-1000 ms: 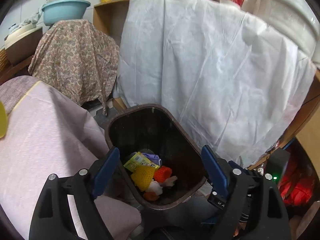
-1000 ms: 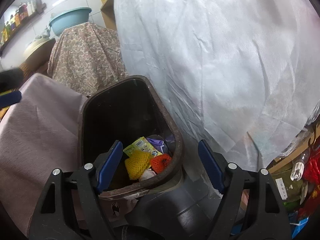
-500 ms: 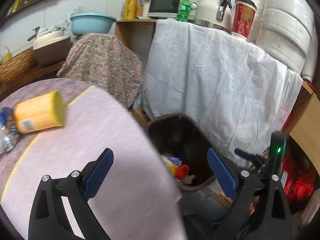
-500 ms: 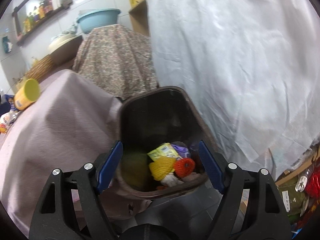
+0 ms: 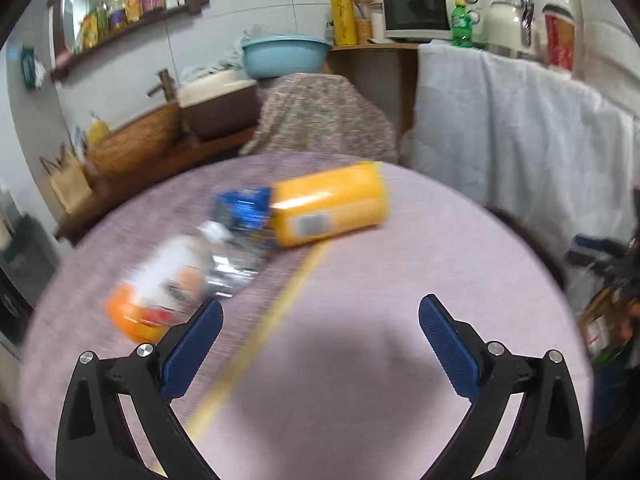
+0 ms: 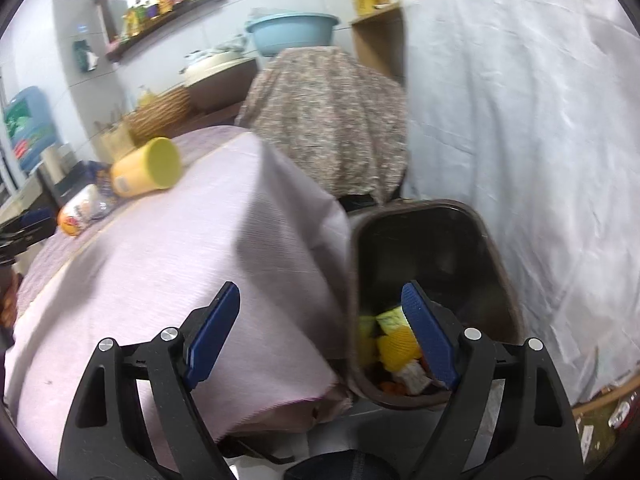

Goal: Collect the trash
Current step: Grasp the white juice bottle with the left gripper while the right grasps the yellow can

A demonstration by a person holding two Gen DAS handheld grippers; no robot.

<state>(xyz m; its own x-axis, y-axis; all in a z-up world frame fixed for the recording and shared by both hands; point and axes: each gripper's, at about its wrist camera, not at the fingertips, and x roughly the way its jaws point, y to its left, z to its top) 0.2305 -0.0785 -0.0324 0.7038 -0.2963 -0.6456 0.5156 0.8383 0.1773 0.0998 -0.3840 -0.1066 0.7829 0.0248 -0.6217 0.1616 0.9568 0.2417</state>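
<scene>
Yellow plastic canister point(image 5: 330, 204) lies on its side on the table, its closed round end toward the bin side. I judge it light, stiff and smooth, likely to roll if nudged. Best hold: across the round body at mid-length, pads square to the sides, since its width looks within the jaw span.

Touching its near end is a crumpled blue-and-silver foil wrapper point(image 5: 240, 236); I judge it very light, soft and crackly, best pinched at a raised fold. Beside that lies an orange-and-white packet point(image 5: 156, 296), blurred, so I cannot tell whether it is a pouch or a small bottle.

Left gripper point(image 5: 320, 344): jaws have just been opening and stand wide with nothing between them, above bare cloth, short of the three items. Right gripper point(image 6: 324, 336): jaws have also been opening slightly, wide and empty, over the table corner and the edge of the brown trash bin point(image 6: 496, 248). The bin stands on the floor just beside the table and already holds yellow mesh and wrappers point(image 6: 396, 344).

Surface: a pinkish-lilac tablecloth point(image 5: 380, 360) with a yellow stripe, soft and draped over the edge; I expect it to drag or wrinkle under a scraping finger.

Room: a cluttered kitchen, with a white sheet point(image 6: 520, 120) over furniture behind the bin, a floral cloth point(image 5: 320, 120), a blue basin point(image 5: 286, 56) and a microwave point(image 5: 420, 10).
</scene>
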